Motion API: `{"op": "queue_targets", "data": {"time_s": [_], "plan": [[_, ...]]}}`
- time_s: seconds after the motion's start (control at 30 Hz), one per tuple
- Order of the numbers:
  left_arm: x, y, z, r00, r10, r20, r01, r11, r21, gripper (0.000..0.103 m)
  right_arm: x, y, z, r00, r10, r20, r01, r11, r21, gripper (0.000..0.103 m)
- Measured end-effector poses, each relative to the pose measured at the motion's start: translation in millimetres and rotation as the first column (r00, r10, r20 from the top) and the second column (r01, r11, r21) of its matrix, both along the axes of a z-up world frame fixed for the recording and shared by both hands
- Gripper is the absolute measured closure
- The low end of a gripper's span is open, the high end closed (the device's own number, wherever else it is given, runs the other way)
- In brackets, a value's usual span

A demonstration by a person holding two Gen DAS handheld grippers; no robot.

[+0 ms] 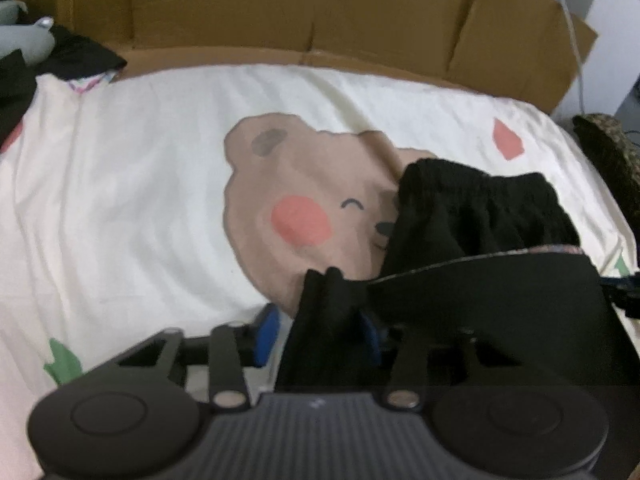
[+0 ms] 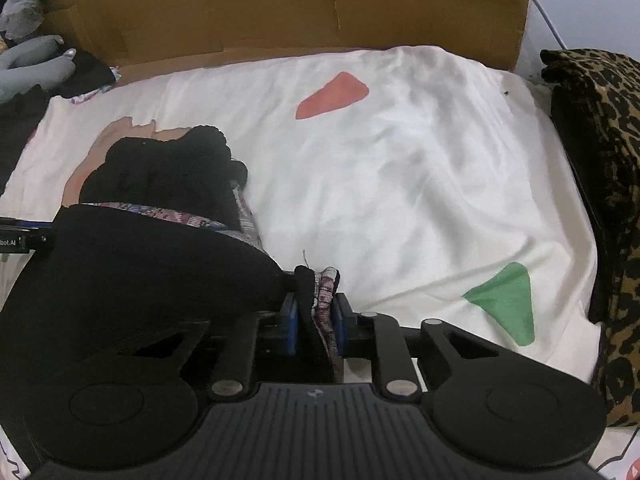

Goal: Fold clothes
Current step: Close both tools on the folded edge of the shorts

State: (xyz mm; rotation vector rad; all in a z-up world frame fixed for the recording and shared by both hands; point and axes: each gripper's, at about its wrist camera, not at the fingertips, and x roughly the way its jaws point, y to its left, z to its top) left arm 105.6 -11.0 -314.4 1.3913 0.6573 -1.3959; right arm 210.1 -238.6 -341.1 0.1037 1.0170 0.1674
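A black garment [image 1: 472,240] with a patterned inner lining is stretched between my two grippers above the bed. My left gripper [image 1: 320,320] is shut on one bunched corner of it, which hangs over the blue pads. My right gripper [image 2: 314,312] is shut on the other corner, where black cloth and patterned lining [image 2: 326,284] stick up between the blue pads. The rest of the garment [image 2: 160,248] lies folded to the left, its ribbed waistband end [image 2: 168,168] resting on the sheet.
The cream bedsheet [image 1: 140,168] has a bear print [image 1: 304,200] and red and green patches. A cardboard wall [image 2: 280,4] stands along the far edge. A leopard-print cloth [image 2: 600,168] lies at the right. Dark clothes and a grey plush toy [image 2: 32,64] lie far left.
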Motion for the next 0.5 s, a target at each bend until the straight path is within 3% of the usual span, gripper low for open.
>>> {"op": "queue_targets", "data": {"time_s": [0.03, 0.07, 0.5], "plan": [[0.8, 1.8, 0.9, 1.0, 0.011, -0.018, -0.011, 1.0, -0.004, 0.09, -1.2, -1.4, 0.4, 1.0, -0.003, 0.004, 0.003, 1.0, 0.009, 0.095], [0.1, 3.6, 2.2, 1.0, 0.013, -0.025, -0.014, 1.0, -0.006, 0.095, -2.5, -2.8, 0.8, 1.0, -0.006, 0.008, 0.006, 1.0, 0.019, 0.096], [-8.6, -1.7, 58.8, 0.987, 0.039, -0.157, -0.057, 0.992, -0.115, 0.098, -20.8, -38.2, 34.3, 0.986, -0.132, 0.097, 0.12, 0.985, 0.126, 0.097]]}}
